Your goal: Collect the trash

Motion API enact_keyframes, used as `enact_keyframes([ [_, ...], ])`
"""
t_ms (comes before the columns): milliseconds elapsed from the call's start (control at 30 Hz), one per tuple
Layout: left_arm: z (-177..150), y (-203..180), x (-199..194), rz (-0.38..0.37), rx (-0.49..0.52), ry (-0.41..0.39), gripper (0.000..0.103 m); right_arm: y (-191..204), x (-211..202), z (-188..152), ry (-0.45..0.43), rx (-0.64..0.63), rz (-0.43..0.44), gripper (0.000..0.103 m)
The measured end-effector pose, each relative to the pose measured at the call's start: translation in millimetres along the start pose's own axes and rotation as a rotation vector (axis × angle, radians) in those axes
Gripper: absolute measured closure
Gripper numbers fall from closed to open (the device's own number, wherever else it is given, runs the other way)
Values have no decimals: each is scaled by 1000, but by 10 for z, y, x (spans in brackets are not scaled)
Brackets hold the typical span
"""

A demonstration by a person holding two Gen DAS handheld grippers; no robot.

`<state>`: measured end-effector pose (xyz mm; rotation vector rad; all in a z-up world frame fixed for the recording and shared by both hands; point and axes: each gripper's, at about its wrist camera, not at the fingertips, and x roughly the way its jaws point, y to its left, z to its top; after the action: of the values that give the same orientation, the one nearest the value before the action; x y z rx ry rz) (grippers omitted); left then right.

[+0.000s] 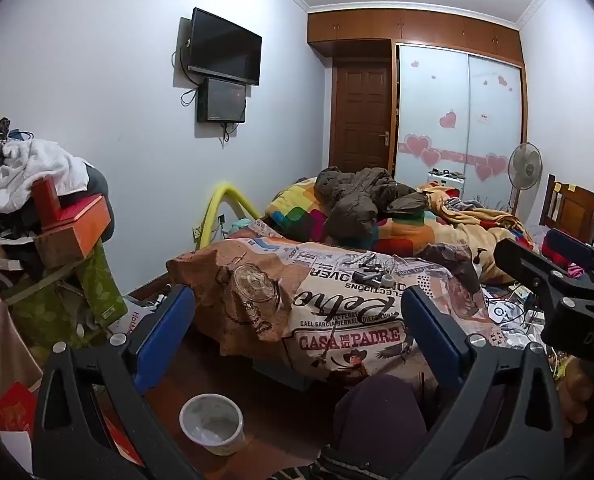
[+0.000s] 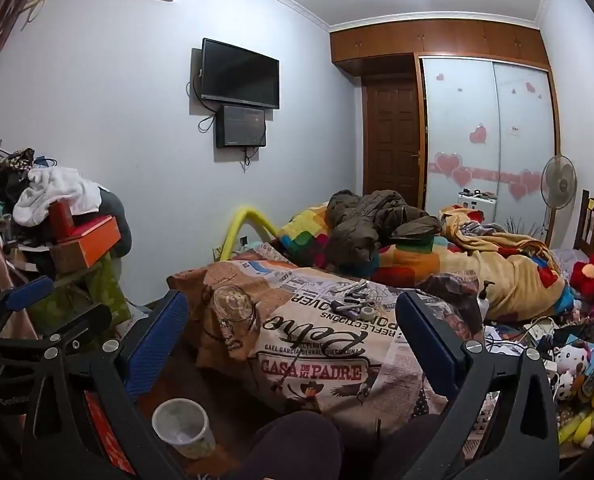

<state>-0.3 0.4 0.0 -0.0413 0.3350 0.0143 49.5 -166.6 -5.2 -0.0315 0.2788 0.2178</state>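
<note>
A pale plastic cup (image 1: 212, 423) stands open-mouthed on the dark wooden floor beside the bed; it also shows in the right wrist view (image 2: 183, 427). My left gripper (image 1: 297, 336) is open and empty, held above the cup and aimed at the bed. My right gripper (image 2: 293, 340) is open and empty too, with the cup below its left finger. Small items, a tape roll (image 1: 388, 279) among them, lie on the printed bedcover (image 2: 317, 356). The right gripper's black frame shows at the right edge of the left wrist view.
A bed (image 1: 337, 312) with piled quilts and a dark jacket (image 2: 371, 216) fills the middle. A heap of clothes and boxes (image 1: 57, 216) stands on the left. Cables and soft toys (image 2: 577, 360) crowd the right. A fan (image 2: 558, 184), wardrobe and door stand at the far wall.
</note>
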Motion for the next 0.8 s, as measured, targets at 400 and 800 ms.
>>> enact_keyframes([
  [400, 61, -116, -45, 2, 6, 5, 0, -45, 35, 27, 25, 23, 8, 0],
  [800, 34, -71, -50, -14, 5, 2, 0, -83, -3, 1, 18, 39, -6, 0],
])
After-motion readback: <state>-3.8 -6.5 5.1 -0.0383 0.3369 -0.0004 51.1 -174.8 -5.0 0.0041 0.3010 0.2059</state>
